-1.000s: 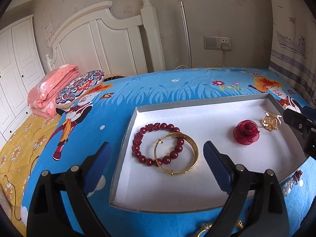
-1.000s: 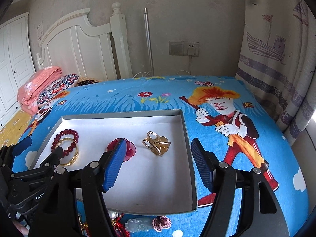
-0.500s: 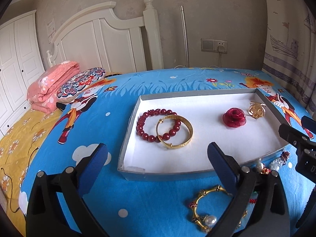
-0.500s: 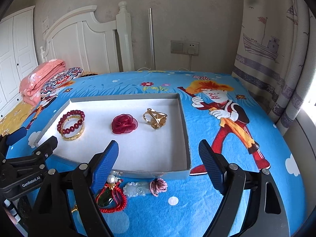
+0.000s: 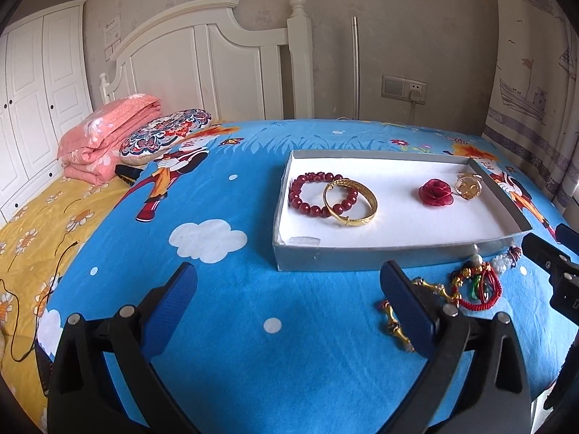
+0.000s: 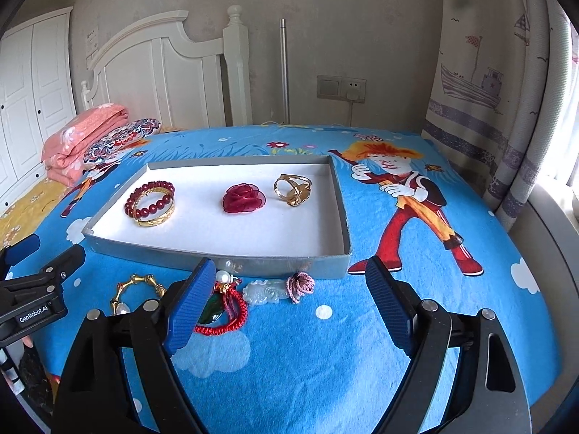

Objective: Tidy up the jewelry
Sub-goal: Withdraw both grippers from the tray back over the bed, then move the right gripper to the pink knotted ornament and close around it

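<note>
A grey tray (image 5: 380, 253) (image 6: 217, 258) with a white floor lies on the blue bedspread. In it are a red bead bracelet (image 5: 307, 199) (image 6: 144, 200), a gold bangle (image 5: 353, 204) (image 6: 159, 217), a red fabric flower (image 5: 436, 191) (image 6: 243, 198) and a gold ring (image 5: 468, 185) (image 6: 293, 190). In front of the tray lie a gold bamboo-style bracelet (image 5: 394, 320) (image 6: 135, 285), a red cord charm (image 5: 479, 285) (image 6: 222, 307) and a pale jade pendant with a pink knot (image 6: 275, 291). My left gripper (image 5: 289, 302) and right gripper (image 6: 289, 300) are open and empty, hovering in front of the tray.
Folded pink blanket (image 5: 105, 137) and patterned pillow (image 5: 166, 135) lie at the far left by the white headboard (image 5: 217, 68). A wardrobe (image 5: 32, 108) stands at left. A curtain (image 6: 506, 108) hangs at right. The bed's edge curves away at right.
Both grippers have pulled back from over the tray toward me. The loose jewellery in front of the tray has come into view. Both stay open.
</note>
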Action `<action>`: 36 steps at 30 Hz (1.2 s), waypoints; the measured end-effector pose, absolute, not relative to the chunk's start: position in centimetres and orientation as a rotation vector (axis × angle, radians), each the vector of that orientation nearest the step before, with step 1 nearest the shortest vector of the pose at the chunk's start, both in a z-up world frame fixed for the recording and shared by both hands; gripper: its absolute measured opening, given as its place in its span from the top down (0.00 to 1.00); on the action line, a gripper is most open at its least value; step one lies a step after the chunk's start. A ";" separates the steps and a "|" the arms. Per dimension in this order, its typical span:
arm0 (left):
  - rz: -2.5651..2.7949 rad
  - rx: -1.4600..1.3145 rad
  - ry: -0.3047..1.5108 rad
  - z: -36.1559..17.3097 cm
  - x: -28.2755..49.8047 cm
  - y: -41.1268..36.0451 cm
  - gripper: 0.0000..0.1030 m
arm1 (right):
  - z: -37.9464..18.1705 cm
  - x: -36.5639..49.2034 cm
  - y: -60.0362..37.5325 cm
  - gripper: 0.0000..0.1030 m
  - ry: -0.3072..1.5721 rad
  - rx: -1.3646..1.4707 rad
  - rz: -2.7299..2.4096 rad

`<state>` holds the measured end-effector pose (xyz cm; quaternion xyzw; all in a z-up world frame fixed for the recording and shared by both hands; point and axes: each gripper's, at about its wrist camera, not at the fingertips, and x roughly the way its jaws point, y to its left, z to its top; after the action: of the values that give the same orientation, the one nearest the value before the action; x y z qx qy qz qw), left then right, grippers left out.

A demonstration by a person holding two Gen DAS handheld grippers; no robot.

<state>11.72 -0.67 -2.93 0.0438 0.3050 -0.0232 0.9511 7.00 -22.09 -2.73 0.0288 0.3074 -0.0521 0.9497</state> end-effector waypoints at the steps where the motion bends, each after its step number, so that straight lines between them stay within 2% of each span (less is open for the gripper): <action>1: -0.047 0.092 0.612 -3.0 11.3 -0.5 0.05 | -2.7 6.6 -22.1 0.22 0.620 0.052 -0.104; 10: -0.059 0.080 0.622 -4.7 8.7 1.4 0.05 | -4.0 2.7 -22.9 0.21 0.609 0.049 -0.081; 24: -0.079 0.103 0.643 -7.1 7.2 0.6 0.05 | -6.2 1.9 -23.7 0.21 0.660 0.094 -0.066; 30: -0.084 0.077 0.670 -7.8 7.6 1.1 0.05 | -6.1 2.9 -23.9 0.26 0.681 0.113 -0.057; 36: -0.085 0.078 0.667 -7.9 7.7 1.2 0.04 | -4.5 4.7 -23.6 0.36 0.682 0.109 -0.047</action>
<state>7.65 1.16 -7.92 0.0380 0.3274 -0.0419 0.9432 4.65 -23.62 -4.51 0.0536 0.3342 -0.0228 0.9407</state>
